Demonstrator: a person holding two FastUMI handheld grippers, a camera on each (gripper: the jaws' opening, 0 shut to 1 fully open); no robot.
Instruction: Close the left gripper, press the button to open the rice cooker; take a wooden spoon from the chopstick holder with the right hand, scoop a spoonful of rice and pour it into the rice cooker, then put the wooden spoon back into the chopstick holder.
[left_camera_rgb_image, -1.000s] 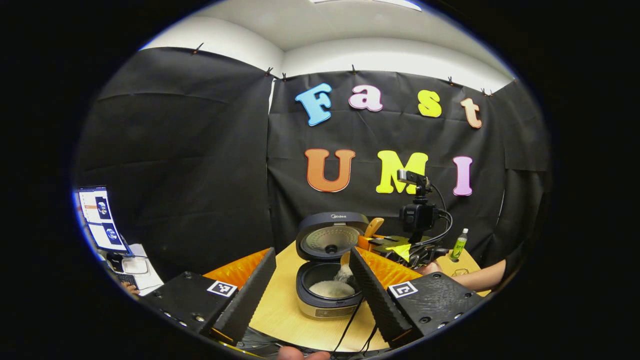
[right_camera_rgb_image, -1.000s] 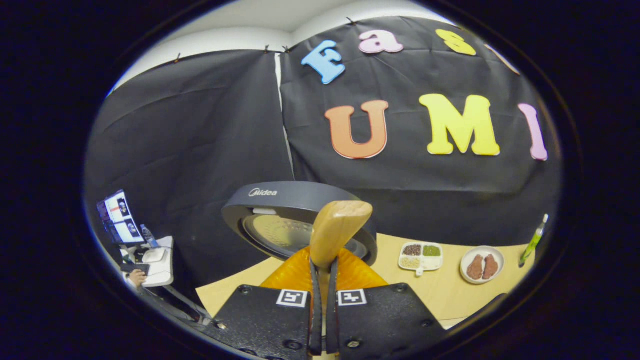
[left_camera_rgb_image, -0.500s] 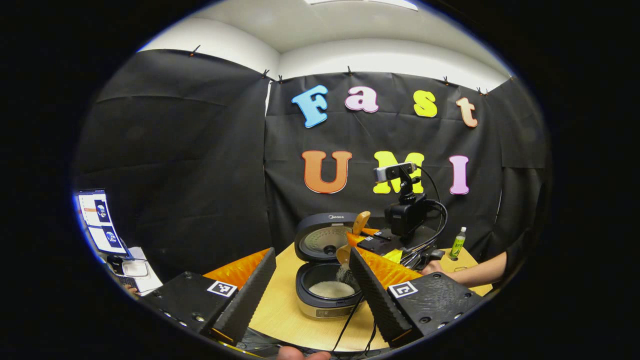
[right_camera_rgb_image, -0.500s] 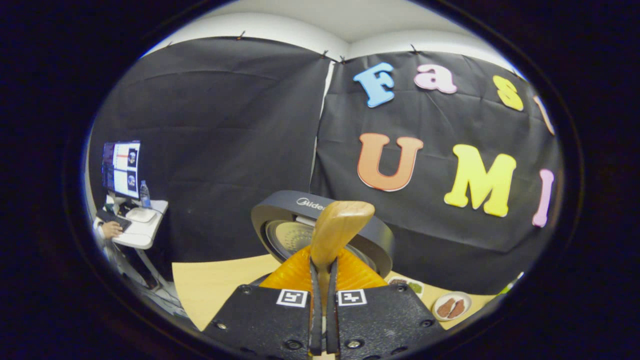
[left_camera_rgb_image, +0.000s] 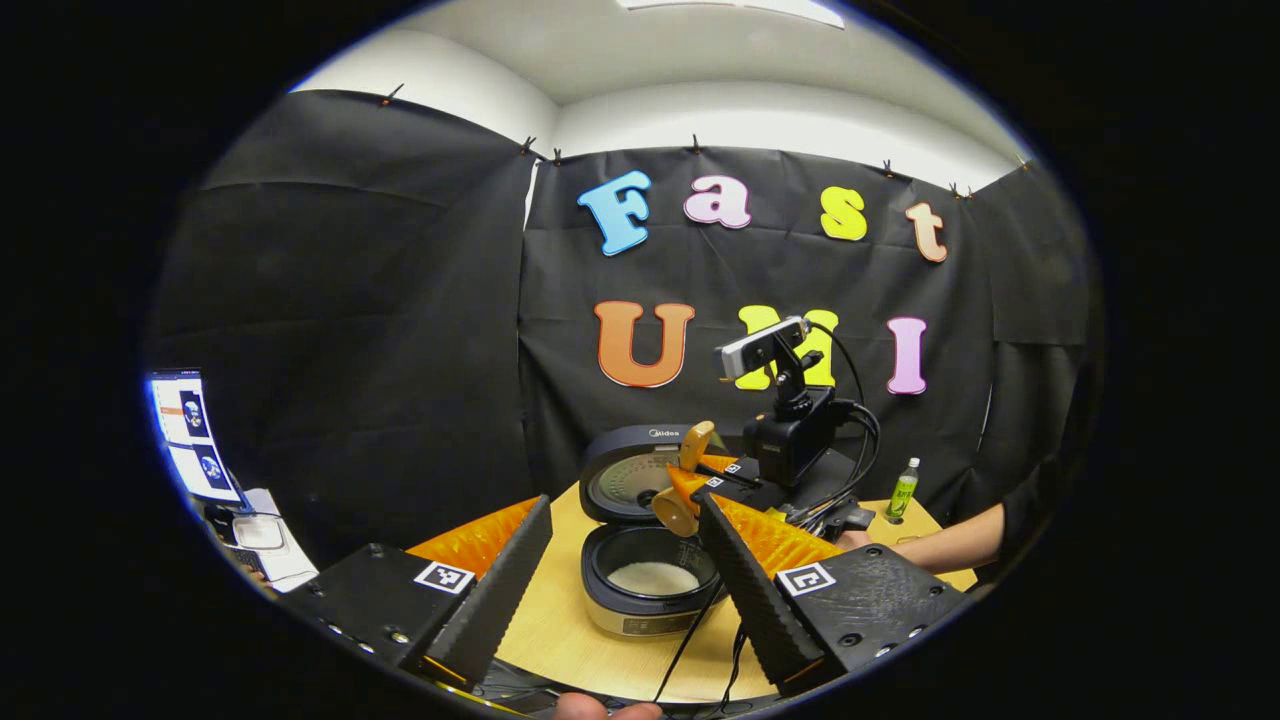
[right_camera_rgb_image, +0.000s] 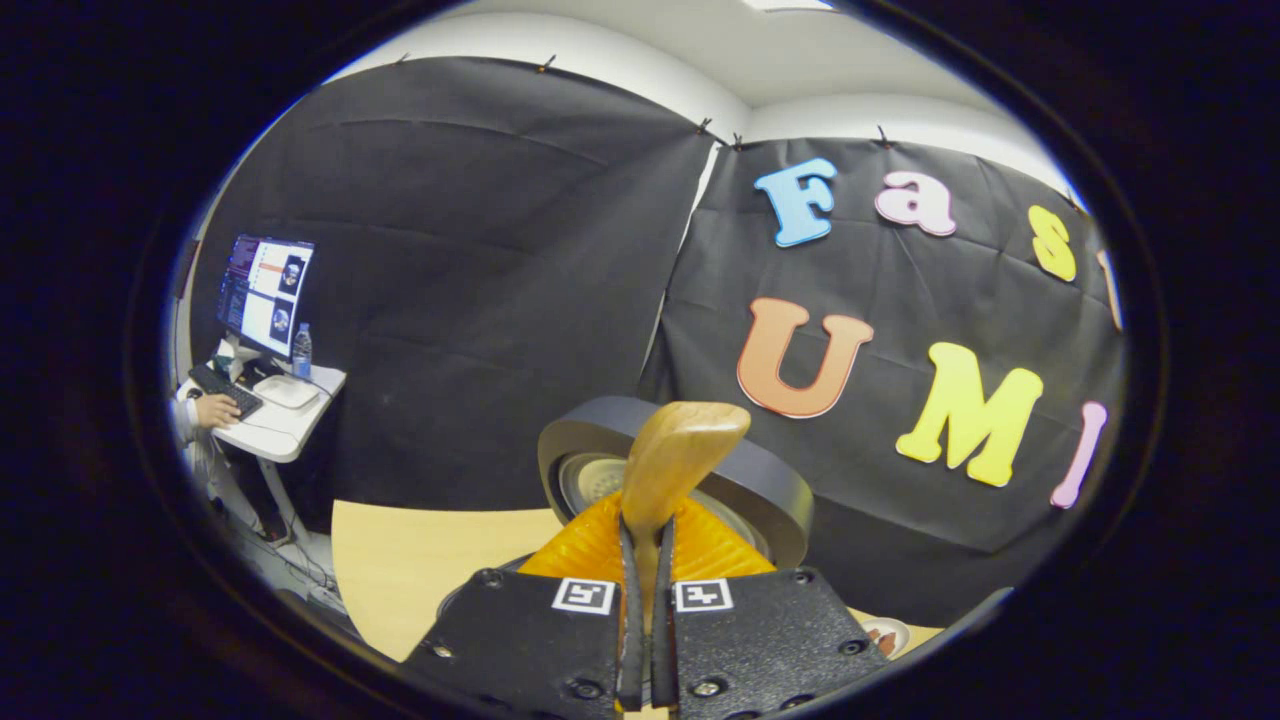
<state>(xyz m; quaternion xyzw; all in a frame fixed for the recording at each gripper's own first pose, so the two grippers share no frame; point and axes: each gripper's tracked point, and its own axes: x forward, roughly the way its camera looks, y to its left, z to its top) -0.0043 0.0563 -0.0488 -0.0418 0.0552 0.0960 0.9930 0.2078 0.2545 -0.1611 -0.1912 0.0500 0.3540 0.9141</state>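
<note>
- The round wooden table (left_camera_rgb_image: 560, 620) is carrying the rice cooker (left_camera_rgb_image: 640, 590), which is sitting with its lid (left_camera_rgb_image: 625, 475) standing upright behind the pot; white rice (left_camera_rgb_image: 653, 577) is lying in the bottom of the inner pot.
- In the right gripper view the same lid (right_camera_rgb_image: 770, 490) is showing just behind the spoon's handle.
- The left gripper (left_camera_rgb_image: 625, 570) is hanging back from the table edge with its two black fingers spread wide and gripping nothing; the cooker is sitting in the gap between them, farther off.
- The right gripper (right_camera_rgb_image: 645, 590) is clamping the wooden spoon (right_camera_rgb_image: 672, 460) by its handle, both fingers pressing on it, the handle's end sticking up ahead of them.
- In the left gripper view, that right gripper (left_camera_rgb_image: 720, 480) is holding the wooden spoon (left_camera_rgb_image: 685, 490) above the cooker's back right rim, bowl (left_camera_rgb_image: 675, 512) lowest.
- A forearm (left_camera_rgb_image: 950, 545) is reaching in from the right.
- A green bottle (left_camera_rgb_image: 903, 490) is standing at the table's far right.
</note>
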